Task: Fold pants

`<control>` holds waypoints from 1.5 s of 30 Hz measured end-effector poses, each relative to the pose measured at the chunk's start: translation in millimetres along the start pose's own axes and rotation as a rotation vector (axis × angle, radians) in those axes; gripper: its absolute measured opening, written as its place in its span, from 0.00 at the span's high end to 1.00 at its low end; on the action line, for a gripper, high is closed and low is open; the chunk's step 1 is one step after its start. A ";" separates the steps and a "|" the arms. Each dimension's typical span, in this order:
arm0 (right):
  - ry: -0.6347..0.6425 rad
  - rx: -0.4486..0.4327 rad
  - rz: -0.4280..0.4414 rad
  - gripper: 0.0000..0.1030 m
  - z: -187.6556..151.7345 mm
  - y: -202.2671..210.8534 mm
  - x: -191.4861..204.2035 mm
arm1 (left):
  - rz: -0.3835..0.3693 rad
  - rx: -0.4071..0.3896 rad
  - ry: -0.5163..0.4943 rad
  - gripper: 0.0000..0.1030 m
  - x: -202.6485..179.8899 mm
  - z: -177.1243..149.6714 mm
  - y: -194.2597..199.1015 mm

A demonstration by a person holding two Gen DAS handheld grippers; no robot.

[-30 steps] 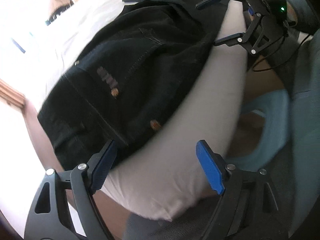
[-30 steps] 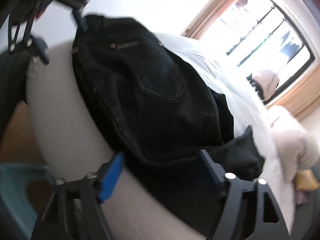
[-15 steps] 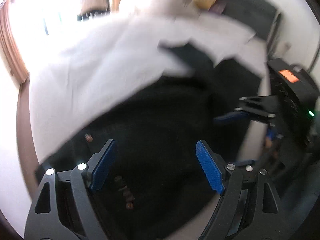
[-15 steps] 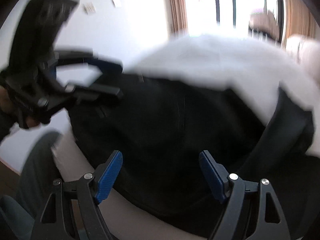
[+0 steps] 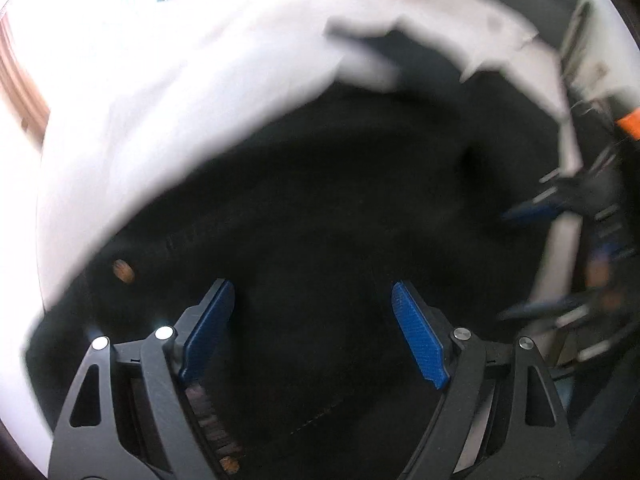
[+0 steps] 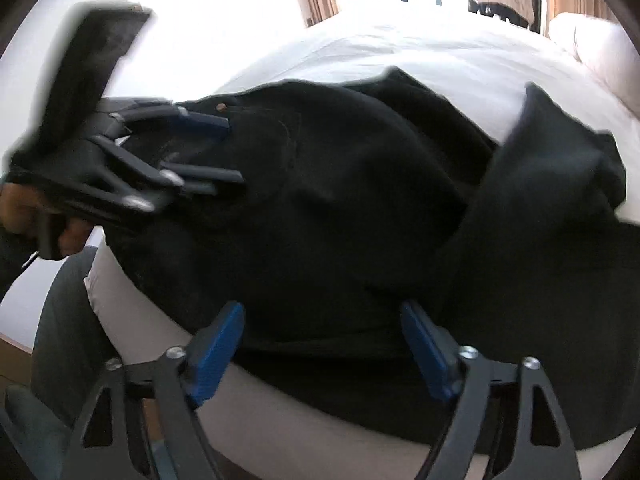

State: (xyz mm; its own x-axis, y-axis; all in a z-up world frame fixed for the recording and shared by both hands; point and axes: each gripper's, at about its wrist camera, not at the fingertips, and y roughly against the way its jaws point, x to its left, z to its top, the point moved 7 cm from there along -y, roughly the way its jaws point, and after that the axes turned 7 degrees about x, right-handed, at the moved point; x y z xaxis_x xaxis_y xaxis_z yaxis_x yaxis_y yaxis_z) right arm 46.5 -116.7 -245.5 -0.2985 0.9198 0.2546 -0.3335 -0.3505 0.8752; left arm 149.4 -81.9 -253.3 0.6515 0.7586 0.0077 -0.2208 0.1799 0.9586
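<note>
Now the left gripper (image 5: 310,332) hangs directly over the black pants (image 5: 340,220), its blue pads spread wide with dark denim showing between them but nothing pinched; a second ago it sat off the near edge of the bed (image 5: 160,100), with white sheet between its fingers and the pants up and to one side. The right gripper (image 6: 322,354) has likewise swung round: its jaws are closing a little, yet they remain apart, straddling the near hem of the pants without pressing on it. In the right wrist view the left gripper (image 6: 208,152) appears over the waistband end, near a copper rivet (image 6: 221,108), the hand (image 6: 24,216) holding it just visible at the frame edge. The pants lie in a loose heap on the white bed, one leg thrown over the other at the far side, close to the bed's near edge. Both views are smeared by motion. Judging by this, both tools have moved from approach into position above the cloth, and the next step is probably a pinch at the waistband and at the hem to spread the garment flat before any fold.
</note>
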 end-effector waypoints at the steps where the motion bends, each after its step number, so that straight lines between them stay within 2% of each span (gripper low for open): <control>1: -0.019 -0.012 0.017 0.27 1.3 7.8 -3.8 | -0.002 -0.018 0.007 0.21 -2.8 5.4 -0.7; 4: -0.129 -0.113 0.013 0.27 31.6 51.7 -41.0 | 0.018 -0.027 0.030 0.21 -5.6 12.6 5.0; 6: -0.212 -0.178 -0.013 0.27 66.1 80.3 -79.0 | 0.036 -0.046 0.023 0.21 -12.7 19.9 12.9; 7: -0.238 -0.192 -0.035 0.27 83.8 89.1 -95.5 | 0.033 -0.070 0.016 0.21 -17.6 22.4 18.4; 8: -0.253 -0.190 -0.096 0.27 106.7 94.7 -117.4 | 0.032 -0.094 0.020 0.21 -21.0 27.9 23.6; 9: -0.245 -0.184 -0.156 0.27 126.2 95.4 -133.1 | 0.033 -0.105 0.039 0.21 -20.9 34.6 24.0; 13: -0.215 -0.144 -0.278 0.27 188.6 68.7 -170.2 | 0.005 -0.075 0.144 0.21 -7.2 45.4 -6.1; 16: -0.235 -0.062 -0.331 0.29 218.8 30.6 -198.8 | 0.074 -0.096 0.109 0.19 -17.9 49.2 -13.3; 19: -0.258 0.035 -0.381 0.34 231.5 -9.0 -226.1 | 0.068 -0.101 0.114 0.19 -19.9 52.4 -16.8; 21: -0.303 0.077 -0.406 0.34 229.0 -26.9 -237.4 | 0.049 -0.107 0.120 0.19 -5.0 33.7 -16.1; 24: -0.341 0.133 -0.413 0.34 225.0 -41.7 -253.8 | 0.048 -0.115 0.118 0.19 -3.0 30.0 -16.2; 29: -0.362 0.141 -0.430 0.34 225.1 -58.9 -263.2 | 0.049 -0.126 0.119 0.19 3.4 9.1 -6.9; 32: -0.378 0.143 -0.403 0.47 233.4 -58.9 -269.5 | 0.050 -0.130 0.120 0.19 2.2 2.8 -5.6; 34: -0.395 0.150 -0.385 0.65 233.4 -56.8 -272.7 | 0.051 -0.131 0.119 0.19 1.6 -1.7 -4.4; 38: -0.425 0.142 -0.328 0.78 229.8 -49.5 -276.3 | 0.054 -0.132 0.119 0.18 2.8 -6.1 -5.0; 40: -0.440 0.122 -0.309 0.93 226.2 -43.3 -274.3 | 0.054 -0.131 0.119 0.18 2.8 -5.9 -5.0; 45: -0.468 0.010 -0.284 0.95 221.2 -5.5 -272.2 | 0.055 -0.127 0.122 0.18 10.3 -2.7 -1.7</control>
State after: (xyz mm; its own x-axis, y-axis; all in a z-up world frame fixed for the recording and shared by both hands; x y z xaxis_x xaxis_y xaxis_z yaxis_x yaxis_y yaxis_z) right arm 327.4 -326.2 -228.7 0.2332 0.9589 0.1615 -0.3341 -0.0770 0.9394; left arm 154.5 -72.7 -255.6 0.5451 0.8382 0.0170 -0.3483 0.2080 0.9140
